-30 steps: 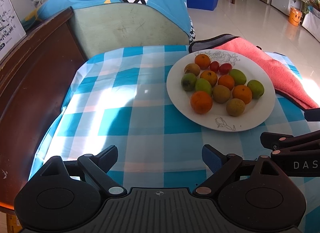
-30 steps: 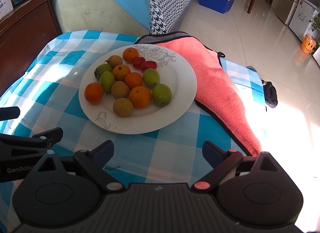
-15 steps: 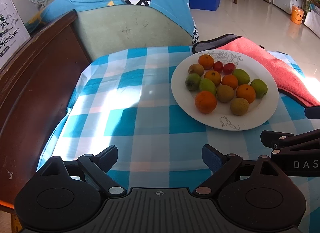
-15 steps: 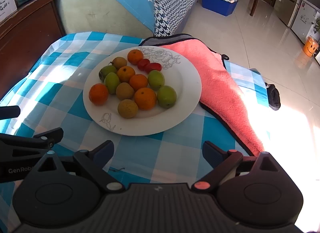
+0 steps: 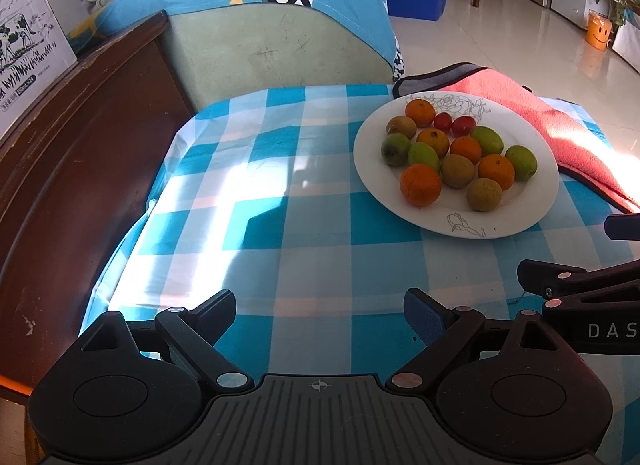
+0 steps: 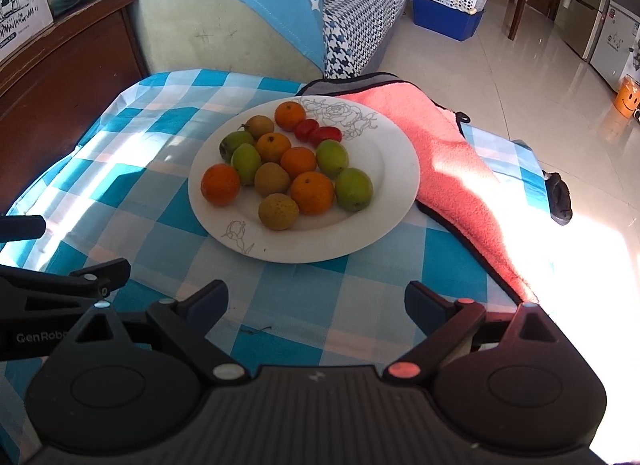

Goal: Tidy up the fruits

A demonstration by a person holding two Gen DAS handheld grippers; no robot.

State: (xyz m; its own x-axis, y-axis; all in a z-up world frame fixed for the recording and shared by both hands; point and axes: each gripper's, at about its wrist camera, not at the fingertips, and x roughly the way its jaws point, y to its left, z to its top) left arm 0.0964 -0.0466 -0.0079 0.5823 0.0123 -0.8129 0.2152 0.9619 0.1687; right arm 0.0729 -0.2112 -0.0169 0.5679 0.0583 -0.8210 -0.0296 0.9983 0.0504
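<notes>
A big white plate (image 6: 384,201) sits on the worktop, which is covered by a blue and white checked cloth (image 6: 280,297). The plate is in the middle of the right wrist view and in the upper right of the left wrist view (image 5: 532,201). All the fruit is on it, bunched close together and touching. There are oranges (image 6: 311,192), green fruits (image 6: 353,189), brownish round fruits (image 6: 278,211) and two small red ones (image 6: 324,135) near the top. What kind the green and brown fruits are is hard to tell. Some fruits are partly hidden behind the ones in front.

A pink towel (image 6: 452,169) lies just beside the plate on its right, and its near edge goes under the plate rim. Bright sun washes out the lower right of that view, so the towel's end and the cloth there are hard to see.

The left tongs (image 5: 318,311) are at the bottom of their view, spread wide with nothing between them, over bare cloth and well apart from the plate. The right tongs (image 6: 316,299) are also spread wide and hold nothing, near the plate's front rim but not touching it. Each pair pokes into the side of the other's view, cut off by the frame edge. No hand can be seen.
</notes>
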